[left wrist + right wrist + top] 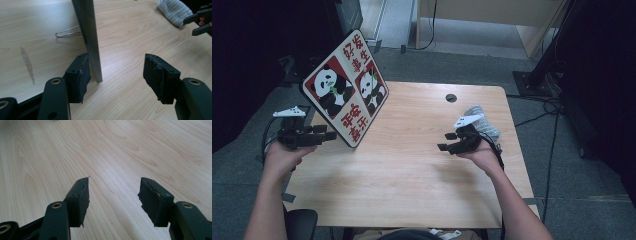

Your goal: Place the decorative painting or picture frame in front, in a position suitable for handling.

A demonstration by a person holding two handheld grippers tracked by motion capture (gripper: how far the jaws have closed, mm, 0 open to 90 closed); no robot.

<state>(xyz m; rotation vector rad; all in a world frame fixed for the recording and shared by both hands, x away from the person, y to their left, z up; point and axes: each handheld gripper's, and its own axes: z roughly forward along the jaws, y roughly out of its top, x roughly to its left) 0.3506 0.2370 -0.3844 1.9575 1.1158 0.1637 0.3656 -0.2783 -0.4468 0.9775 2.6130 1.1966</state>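
Pale wood-grain table on a grey carpeted floor, one in number, taken as the landmark. Item, one: flat rectangular panda-print board in red, white and black with a dark rim, propped tilted near the table's left edge, its lower corner on the wood and its long axis rising up and away toward the far left; a thin wire stand props it from behind. Item, one: grey knitted cloth, bunched near the table's right edge. Item, two black two-jaw hand-held grippers. Left gripper lies at the table's left edge, pointing level at the board's lower edge and by far the nearer of the two; in the left gripper view the board's thin edge stands between the jaws, just beside one pad, the other well apart, so released, not pressing. Right gripper hovers over the table's right part, just beside the cloth, jaws spread and unladen.
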